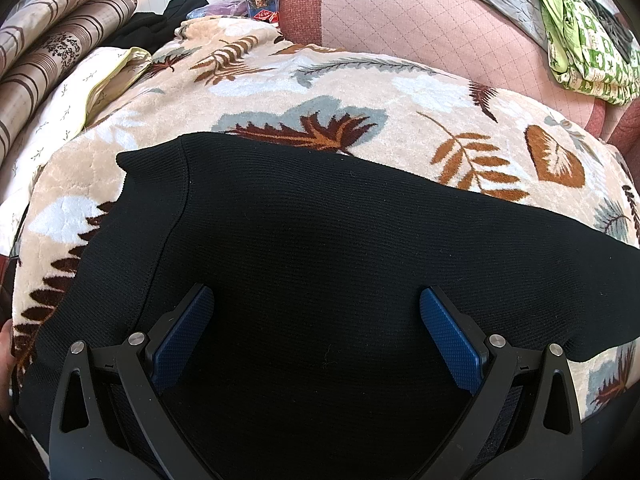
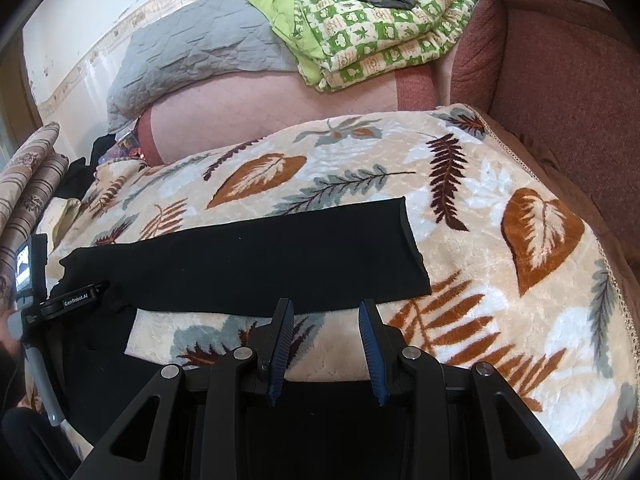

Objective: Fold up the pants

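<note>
Here the black pants [image 1: 320, 240] serve as the landmark: one pair, lying flat on the leaf-patterned blanket [image 1: 280, 92], which gives a soft, broad bed for folding. Nearest, the left hand-held gripper [image 1: 316, 312] hangs right over the wide upper part of the pants, its two blue pads spread wide with only flat cloth below them and nothing pinched, probably poised to take hold of an edge. The right hand-held gripper [image 2: 326, 320] sits at the near edge of the pants, by the leg end, with its two pads partly apart and nothing between them; the cuff [image 2: 412, 248] lies just beyond. The leg looks stretched straight so that it can be doubled over cleanly. Farther off, past the pants, one green checked quilt [image 2: 372, 40] and one grey quilt [image 2: 192, 56] are piled against the wall, out of the way.
</note>
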{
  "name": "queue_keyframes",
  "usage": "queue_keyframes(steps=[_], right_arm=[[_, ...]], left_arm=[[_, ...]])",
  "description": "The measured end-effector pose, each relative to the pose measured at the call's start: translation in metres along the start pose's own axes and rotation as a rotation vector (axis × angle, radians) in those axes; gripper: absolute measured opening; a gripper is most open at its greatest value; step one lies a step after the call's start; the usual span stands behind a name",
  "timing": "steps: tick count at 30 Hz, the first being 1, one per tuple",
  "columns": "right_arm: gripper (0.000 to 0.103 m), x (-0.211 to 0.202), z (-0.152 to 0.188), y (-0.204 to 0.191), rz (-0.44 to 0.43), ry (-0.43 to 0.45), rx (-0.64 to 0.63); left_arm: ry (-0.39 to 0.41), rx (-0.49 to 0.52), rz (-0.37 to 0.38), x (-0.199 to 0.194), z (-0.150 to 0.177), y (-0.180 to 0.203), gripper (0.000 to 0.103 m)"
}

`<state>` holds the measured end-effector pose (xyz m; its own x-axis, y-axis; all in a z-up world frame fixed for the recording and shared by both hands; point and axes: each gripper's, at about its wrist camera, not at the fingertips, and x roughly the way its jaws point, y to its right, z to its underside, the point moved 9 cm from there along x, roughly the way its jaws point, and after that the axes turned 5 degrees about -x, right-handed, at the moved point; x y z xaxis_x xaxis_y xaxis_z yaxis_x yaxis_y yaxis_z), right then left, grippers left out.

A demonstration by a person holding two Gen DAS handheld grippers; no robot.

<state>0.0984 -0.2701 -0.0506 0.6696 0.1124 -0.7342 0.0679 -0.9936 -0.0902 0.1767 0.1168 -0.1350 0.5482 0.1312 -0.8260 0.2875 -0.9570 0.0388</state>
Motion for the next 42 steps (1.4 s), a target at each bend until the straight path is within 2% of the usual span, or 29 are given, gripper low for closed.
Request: queue_keyframes(steps=[27, 37, 42], right_arm=[[0.032, -0.008, -0.005, 0.002, -0.002, 0.021, 0.016], [0.032, -0.021, -0.012, 0.019, 0.055, 0.08, 0.032], [0.032, -0.02, -0.022, 0.025, 0.085, 0.102, -0.019]], left_arm=[[0.0, 0.0, 0.0, 0.0, 0.0, 0.0, 0.103], [0.0, 0.0, 0.001, 0.0, 0.0, 0.0, 0.103], [0.0, 0.0, 0.001, 0.0, 0.0, 0.0, 0.103]])
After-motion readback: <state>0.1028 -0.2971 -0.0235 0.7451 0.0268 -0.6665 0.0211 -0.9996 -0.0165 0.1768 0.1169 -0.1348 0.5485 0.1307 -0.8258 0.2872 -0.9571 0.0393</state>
